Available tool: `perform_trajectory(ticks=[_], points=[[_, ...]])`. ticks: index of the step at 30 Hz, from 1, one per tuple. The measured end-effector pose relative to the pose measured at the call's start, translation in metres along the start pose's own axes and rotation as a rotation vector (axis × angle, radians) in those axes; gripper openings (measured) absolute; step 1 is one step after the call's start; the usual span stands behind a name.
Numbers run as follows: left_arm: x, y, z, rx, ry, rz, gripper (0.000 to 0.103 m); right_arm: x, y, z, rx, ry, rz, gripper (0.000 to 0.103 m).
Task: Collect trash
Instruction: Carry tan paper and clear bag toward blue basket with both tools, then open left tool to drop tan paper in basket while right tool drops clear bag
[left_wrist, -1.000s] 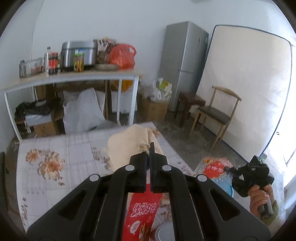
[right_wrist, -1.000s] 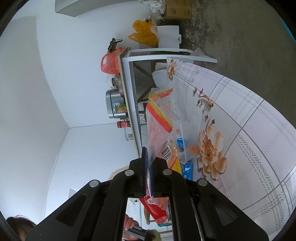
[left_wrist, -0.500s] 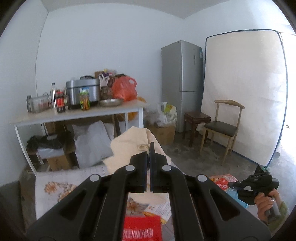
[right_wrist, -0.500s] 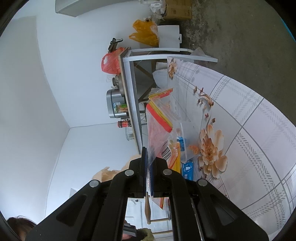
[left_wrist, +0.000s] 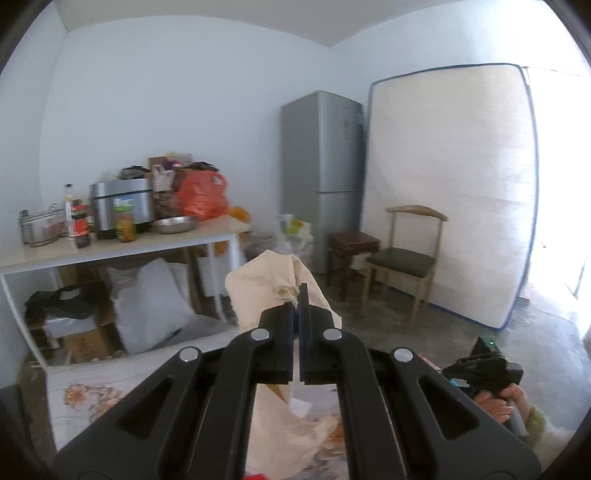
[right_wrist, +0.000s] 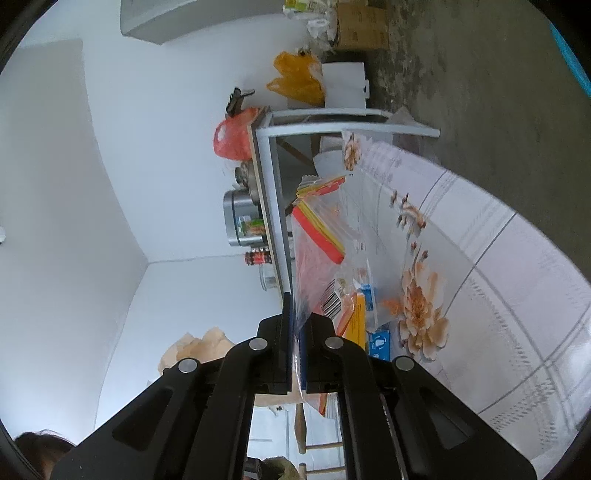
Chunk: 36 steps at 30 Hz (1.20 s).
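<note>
My left gripper (left_wrist: 297, 306) is shut on the rim of a cream cloth bag (left_wrist: 271, 288) and holds it up above the flowered table (left_wrist: 85, 391); the bag hangs down below the fingers. My right gripper (right_wrist: 295, 317), rolled on its side, is shut on a clear plastic wrapper with red and yellow print (right_wrist: 317, 251), lifted off the flowered tablecloth (right_wrist: 498, 280). Small blue and orange packets (right_wrist: 369, 306) lie inside or behind it. The cream bag also shows in the right wrist view (right_wrist: 199, 347). The right gripper shows in the left wrist view (left_wrist: 484, 369), low right.
A white side table (left_wrist: 122, 251) carries a rice cooker (left_wrist: 122, 206), bottles and a red bag (left_wrist: 201, 195). A grey fridge (left_wrist: 321, 177), a mattress (left_wrist: 447, 192) against the wall, a wooden chair (left_wrist: 406, 258) and a stool (left_wrist: 351, 243) stand beyond on the concrete floor.
My left gripper has risen and tilted up with the cream bag, so the table and red packet dropped out of view. The right gripper holds the wrapper nearly still.
</note>
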<state>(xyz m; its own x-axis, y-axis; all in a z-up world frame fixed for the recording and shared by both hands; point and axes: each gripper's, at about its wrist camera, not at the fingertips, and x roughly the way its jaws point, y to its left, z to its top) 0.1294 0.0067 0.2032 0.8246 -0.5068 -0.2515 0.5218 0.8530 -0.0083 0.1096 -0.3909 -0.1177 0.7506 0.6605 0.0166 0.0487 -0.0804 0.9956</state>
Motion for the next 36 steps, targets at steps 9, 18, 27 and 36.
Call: perform_trajectory(ticks=[9, 18, 27, 36], points=[[0.084, -0.089, 0.001, -0.028, 0.123, -0.292, 0.0, -0.102, -0.004, 0.021, 0.002, -0.216, 0.006, 0.003], [0.186, -0.217, -0.018, 0.0, 0.255, -0.542, 0.0, -0.216, -0.027, 0.036, 0.022, -0.467, -0.074, 0.003], [0.304, -0.308, -0.091, -0.017, 0.477, -0.612, 0.0, -0.264, -0.073, 0.058, 0.086, -0.609, -0.219, 0.003], [0.399, -0.365, -0.166, -0.036, 0.645, -0.605, 0.0, -0.297, -0.112, 0.068, 0.151, -0.694, -0.3, 0.003]])
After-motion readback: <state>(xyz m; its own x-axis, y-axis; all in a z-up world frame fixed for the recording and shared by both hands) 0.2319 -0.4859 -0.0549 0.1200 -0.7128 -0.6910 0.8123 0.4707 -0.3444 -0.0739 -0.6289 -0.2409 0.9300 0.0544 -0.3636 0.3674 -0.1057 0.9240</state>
